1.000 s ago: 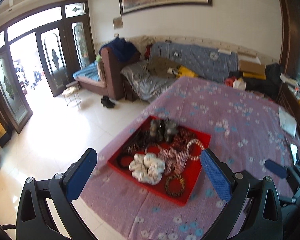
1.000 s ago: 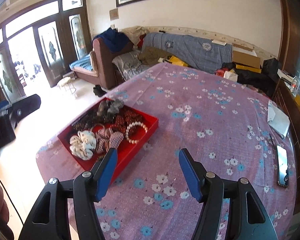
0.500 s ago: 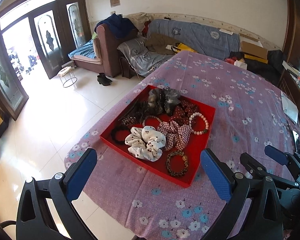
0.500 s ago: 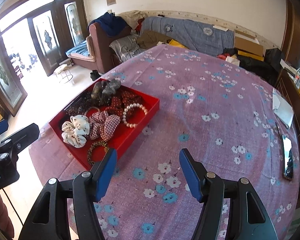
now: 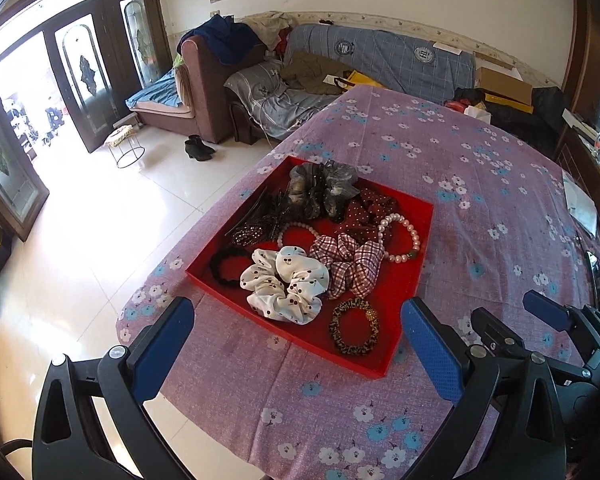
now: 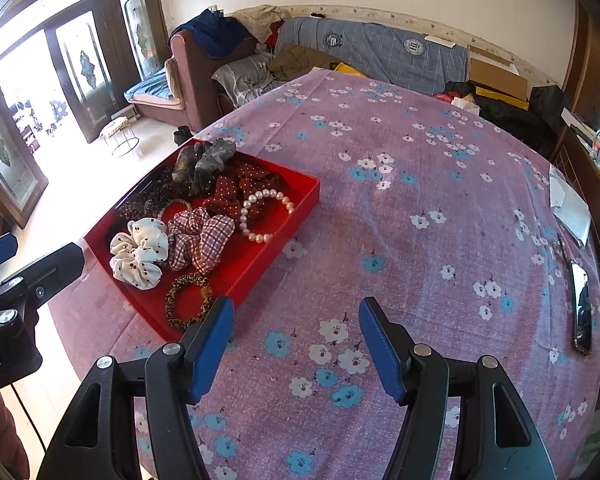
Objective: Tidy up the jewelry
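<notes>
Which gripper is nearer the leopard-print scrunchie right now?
Left. The left gripper hangs open with the leopard-print scrunchie between its fingers; the right gripper sits open off to the scrunchie's right, over the tablecloth.

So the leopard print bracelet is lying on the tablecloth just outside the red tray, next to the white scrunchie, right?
Not quite. The left wrist view shows the leopard print bracelet lying inside the red tray, at its near corner, next to the white scrunchie, not on the tablecloth.
</notes>
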Tool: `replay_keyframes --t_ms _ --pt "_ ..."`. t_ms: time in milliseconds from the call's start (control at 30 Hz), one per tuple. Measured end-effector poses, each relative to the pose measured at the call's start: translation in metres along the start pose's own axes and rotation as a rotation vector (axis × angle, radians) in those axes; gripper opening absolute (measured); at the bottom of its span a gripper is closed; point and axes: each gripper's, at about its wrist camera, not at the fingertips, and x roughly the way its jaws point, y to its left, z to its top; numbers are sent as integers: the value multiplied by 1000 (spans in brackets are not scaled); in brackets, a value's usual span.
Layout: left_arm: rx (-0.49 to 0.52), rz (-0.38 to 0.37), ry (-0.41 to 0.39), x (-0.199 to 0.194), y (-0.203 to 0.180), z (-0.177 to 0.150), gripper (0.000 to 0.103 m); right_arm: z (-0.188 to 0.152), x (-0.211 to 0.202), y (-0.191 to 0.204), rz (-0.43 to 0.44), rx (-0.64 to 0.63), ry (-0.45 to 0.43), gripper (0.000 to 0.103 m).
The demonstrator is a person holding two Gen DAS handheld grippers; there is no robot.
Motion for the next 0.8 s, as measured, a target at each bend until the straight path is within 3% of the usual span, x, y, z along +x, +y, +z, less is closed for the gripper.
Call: replay_keyframes --t_ms 800 --pt "-36 19 80 40 29 18 103 10 26 26 -4 -1 50 74"
